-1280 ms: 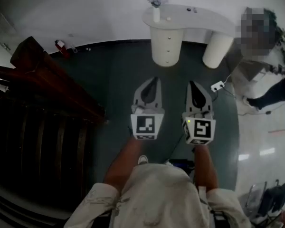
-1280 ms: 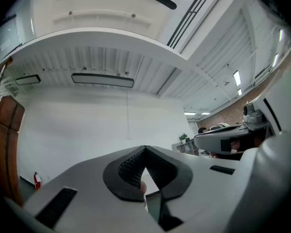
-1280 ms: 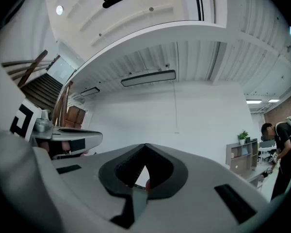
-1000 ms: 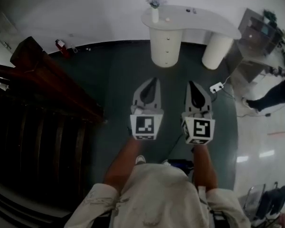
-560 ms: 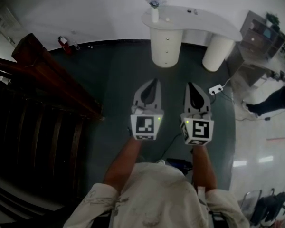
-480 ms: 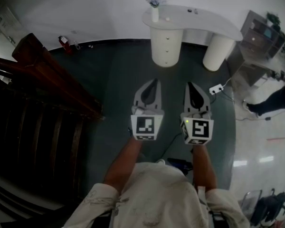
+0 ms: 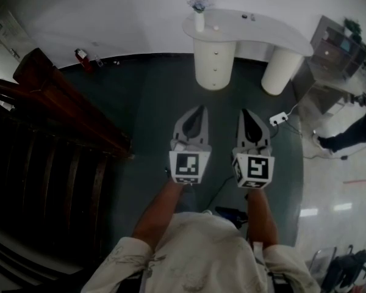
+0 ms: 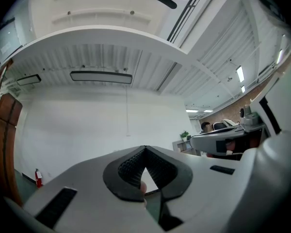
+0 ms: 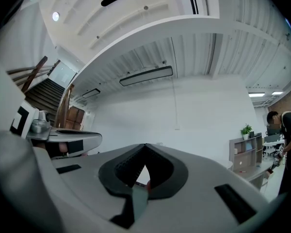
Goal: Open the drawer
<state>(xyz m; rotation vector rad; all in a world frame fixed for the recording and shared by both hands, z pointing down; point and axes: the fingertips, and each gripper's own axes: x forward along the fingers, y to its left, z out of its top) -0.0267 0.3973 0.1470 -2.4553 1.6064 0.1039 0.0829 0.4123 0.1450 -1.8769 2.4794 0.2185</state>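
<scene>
A white curved desk (image 7: 265, 30) stands against the far wall in the head view. Its left round pedestal (image 7: 215, 66) carries a column of drawers with small knobs, all pushed in. My left gripper (image 7: 200, 109) and right gripper (image 7: 244, 111) are held side by side over the dark floor, well short of the pedestal and pointing toward it. Both have their jaws together with nothing between them. In the left gripper view the left gripper (image 8: 145, 148) points at a bare white wall. The right gripper (image 9: 145, 145) sees the same wall.
A dark wooden stair rail (image 7: 67, 105) runs along the left. A red fire extinguisher (image 7: 80, 56) stands by the wall. A white power strip (image 7: 279, 118) with a cable lies right of the grippers. A person's leg (image 7: 351, 134) and a shelf (image 7: 335, 41) are at the right.
Both grippers have drifted slightly down in the head view, still shut and side by side. The person at the upper right has moved mostly out of view.
</scene>
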